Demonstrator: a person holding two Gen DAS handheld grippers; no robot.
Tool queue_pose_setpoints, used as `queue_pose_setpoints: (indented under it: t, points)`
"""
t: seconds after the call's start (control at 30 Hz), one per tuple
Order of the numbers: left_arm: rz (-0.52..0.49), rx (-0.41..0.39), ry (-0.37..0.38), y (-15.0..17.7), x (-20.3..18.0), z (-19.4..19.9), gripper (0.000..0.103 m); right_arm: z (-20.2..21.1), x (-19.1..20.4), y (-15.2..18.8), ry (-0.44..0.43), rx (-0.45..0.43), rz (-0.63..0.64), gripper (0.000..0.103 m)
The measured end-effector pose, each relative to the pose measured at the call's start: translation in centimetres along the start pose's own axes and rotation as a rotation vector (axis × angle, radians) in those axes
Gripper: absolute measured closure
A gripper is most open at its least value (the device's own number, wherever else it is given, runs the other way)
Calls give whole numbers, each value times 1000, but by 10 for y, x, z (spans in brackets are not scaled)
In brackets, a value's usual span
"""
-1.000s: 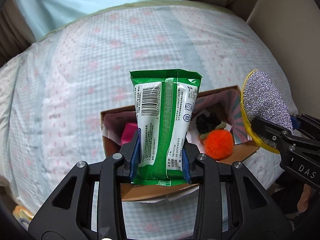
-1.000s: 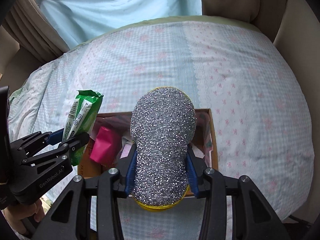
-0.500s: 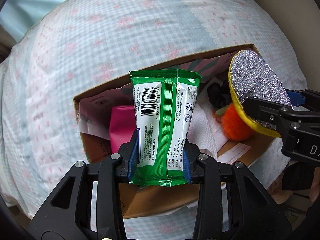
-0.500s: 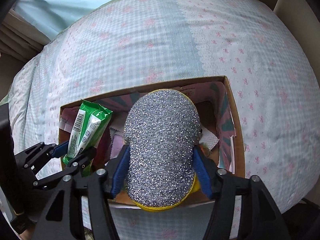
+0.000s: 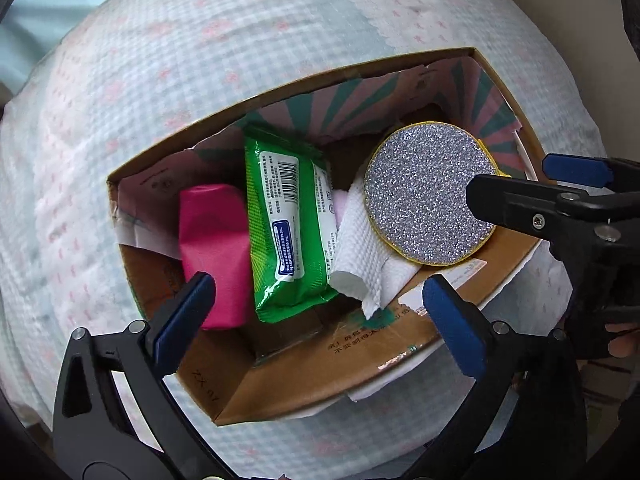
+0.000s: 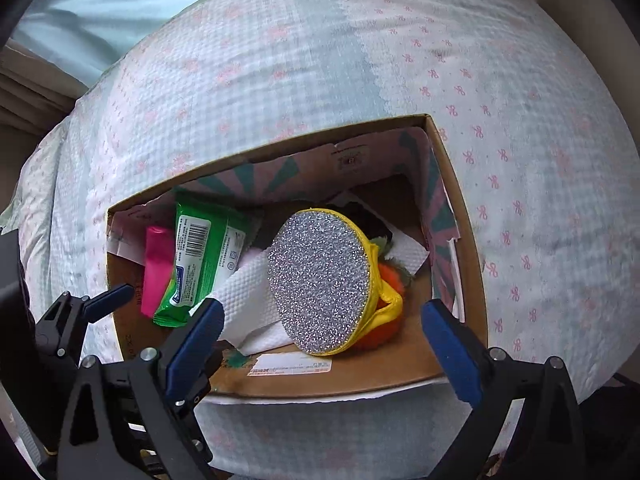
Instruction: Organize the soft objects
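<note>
An open cardboard box sits on a bed. Inside it lie a green wet-wipes pack, a pink packet, white paper towel, and a silver glitter pad with yellow rim resting on an orange pom-pom. My left gripper is open and empty above the box's near edge. My right gripper is open and empty just in front of the glitter pad; it also shows in the left wrist view.
The bed has a white-and-blue checked cover with pink bows. A light blue sheet lies beyond it. A beige wall or headboard stands at the right.
Both grippers have opened. The wipes pack and the glitter pad were let go and now lie inside the box. Both views have moved closer over the box.
</note>
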State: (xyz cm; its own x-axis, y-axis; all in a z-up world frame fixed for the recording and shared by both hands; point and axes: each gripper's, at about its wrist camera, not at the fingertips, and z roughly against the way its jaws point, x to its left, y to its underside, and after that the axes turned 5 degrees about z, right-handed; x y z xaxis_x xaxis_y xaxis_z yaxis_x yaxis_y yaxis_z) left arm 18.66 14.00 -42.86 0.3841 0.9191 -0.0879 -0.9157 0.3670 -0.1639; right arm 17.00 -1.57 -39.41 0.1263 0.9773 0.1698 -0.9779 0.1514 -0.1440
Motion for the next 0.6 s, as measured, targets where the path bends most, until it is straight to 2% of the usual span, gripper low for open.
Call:
queue_pose_setpoints:
  t: [0.37,0.47,0.6]
  points:
    - [75,-50,-38,2,-11,35,0,38,-7,2,3,-41,45,5]
    - [132,-100,-43,2,-18,62,0,72,-14,2,0,-92,89,5]
    - [218,-194,-57,1,-33,120,0,139,-26,2,25,-198,151,5]
